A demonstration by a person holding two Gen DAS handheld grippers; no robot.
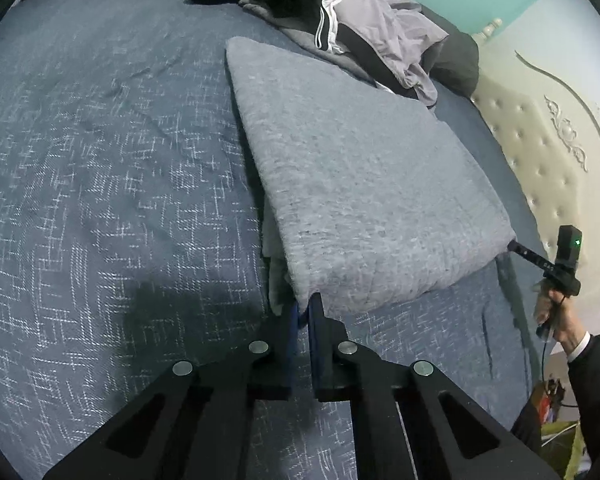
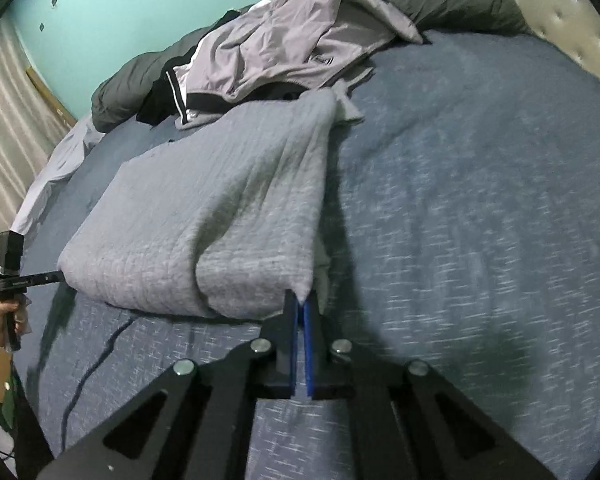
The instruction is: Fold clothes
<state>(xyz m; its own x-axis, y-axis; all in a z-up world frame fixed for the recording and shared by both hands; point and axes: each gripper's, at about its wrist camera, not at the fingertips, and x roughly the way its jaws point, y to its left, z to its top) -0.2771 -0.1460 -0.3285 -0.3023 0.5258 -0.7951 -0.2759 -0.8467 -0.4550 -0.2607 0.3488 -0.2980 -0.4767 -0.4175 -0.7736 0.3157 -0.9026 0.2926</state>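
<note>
Left wrist view showed your left gripper [image 1: 305,308] closed tight on one near corner of the grey quilted knit garment [image 1: 352,184], the fabric pinched between the blue pads with no gap to speak of. Off to the right of that gripper, your right gripper [image 1: 514,246] was clamped the same way on the other near corner; in the right wrist view that corner sat straight ahead of its tips [image 2: 300,300].

So the held edge ran crosswise between your two grippers, and the garment's long axis stretched directly away from both of them, over the blue crosshatch-patterned bedspread [image 1: 100,160] toward the heap of black, white and lilac clothes [image 1: 340,12] at the far end. The fabric looked lifted at your end, sagging in a fold near the right gripper. Neither hand was nearer; each had its own corner. I judged the coming fold would need both grippers carried forward together, along that long axis.
</note>
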